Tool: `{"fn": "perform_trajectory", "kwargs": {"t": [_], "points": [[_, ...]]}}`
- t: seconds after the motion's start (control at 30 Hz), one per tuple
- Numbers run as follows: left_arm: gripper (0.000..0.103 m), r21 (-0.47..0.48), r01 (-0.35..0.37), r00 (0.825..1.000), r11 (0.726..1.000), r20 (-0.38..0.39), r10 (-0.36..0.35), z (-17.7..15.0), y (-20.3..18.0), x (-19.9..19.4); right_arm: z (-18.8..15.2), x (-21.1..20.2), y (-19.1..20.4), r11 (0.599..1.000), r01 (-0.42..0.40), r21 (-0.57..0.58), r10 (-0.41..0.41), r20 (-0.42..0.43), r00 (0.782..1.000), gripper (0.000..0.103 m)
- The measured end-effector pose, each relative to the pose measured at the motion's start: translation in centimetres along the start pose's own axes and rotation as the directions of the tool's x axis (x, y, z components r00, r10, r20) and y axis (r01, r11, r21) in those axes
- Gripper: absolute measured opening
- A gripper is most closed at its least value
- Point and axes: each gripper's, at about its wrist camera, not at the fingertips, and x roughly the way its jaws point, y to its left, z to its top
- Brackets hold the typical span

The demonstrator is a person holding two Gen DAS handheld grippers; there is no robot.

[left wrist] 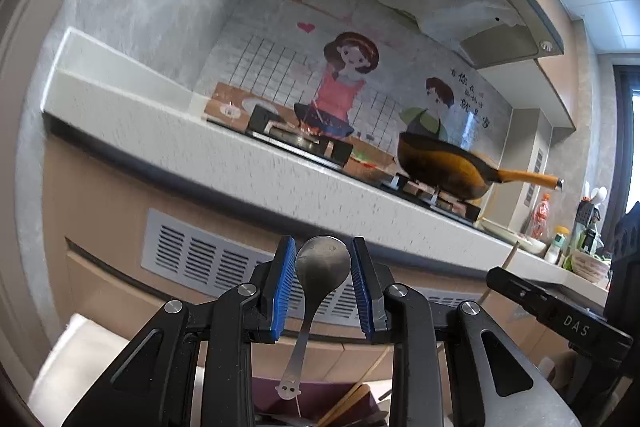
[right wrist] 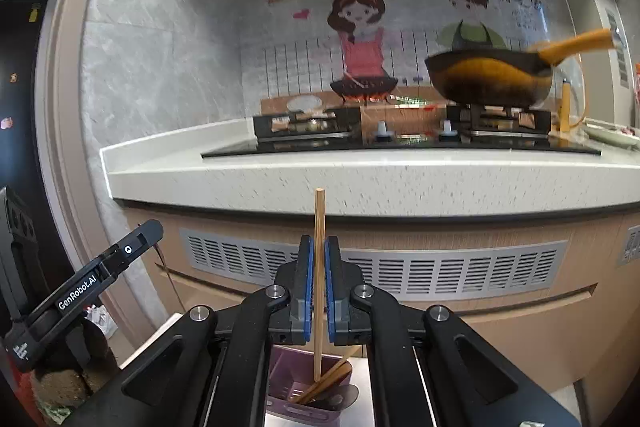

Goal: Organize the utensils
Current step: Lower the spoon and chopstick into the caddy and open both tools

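My left gripper (left wrist: 323,285) is shut on a metal spoon (left wrist: 322,265), gripped across its bowl, with the handle hanging down over a purple utensil holder (left wrist: 276,393). My right gripper (right wrist: 319,285) is shut on a wooden chopstick (right wrist: 319,227) held upright, its lower end inside the purple holder (right wrist: 280,375). The holder has other wooden utensils (right wrist: 328,377) in it. The left gripper's body also shows at the left of the right wrist view (right wrist: 84,287), and the right gripper's body at the right of the left wrist view (left wrist: 560,311).
A white counter (right wrist: 360,175) with a black gas hob (right wrist: 400,143) runs ahead, above cabinet fronts with a vent grille (right wrist: 400,267). An orange-handled wok (right wrist: 492,75) sits on the right burner. Bottles and bowls (left wrist: 576,239) stand at the far right of the counter.
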Motion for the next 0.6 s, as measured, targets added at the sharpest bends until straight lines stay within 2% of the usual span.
{"fn": "perform_trajectory", "kwargs": {"t": [0.17, 0.3, 0.43, 0.5, 0.6], "points": [[0.029, -0.016, -0.016, 1.0, 1.0, -0.003, 0.016, -1.8, 1.4, 1.7, -1.1, 2.2, -0.6, 1.0, -0.002, 0.02, 0.003, -0.046, 0.999, 0.005], [0.029, -0.028, -0.035, 0.998, 0.999, -0.051, 0.033, -4.0, 2.7, 3.5, -3.0, 4.3, -0.6, 0.999, -0.008, 0.034, 0.012, -0.103, 0.995, 0.005], [0.029, -0.031, -0.05, 0.993, 0.998, -0.107, 0.047, -6.3, 3.8, 4.3, -6.1, 6.8, -0.6, 0.997, -0.036, 0.07, 0.049, -0.195, 0.98, 0.005], [0.029, -0.032, -0.062, 0.985, 0.998, -0.163, 0.056, -7.9, 4.5, 4.6, -7.6, 8.2, -0.7, 0.993, -0.069, 0.098, 0.092, -0.254, 0.963, 0.005], [0.035, -0.036, -0.09, 0.967, 0.995, -0.244, 0.079, -9.6, 5.6, 5.1, -10.0, 10.8, -0.8, 0.975, -0.164, 0.149, 0.209, -0.381, 0.901, 0.009]]}}
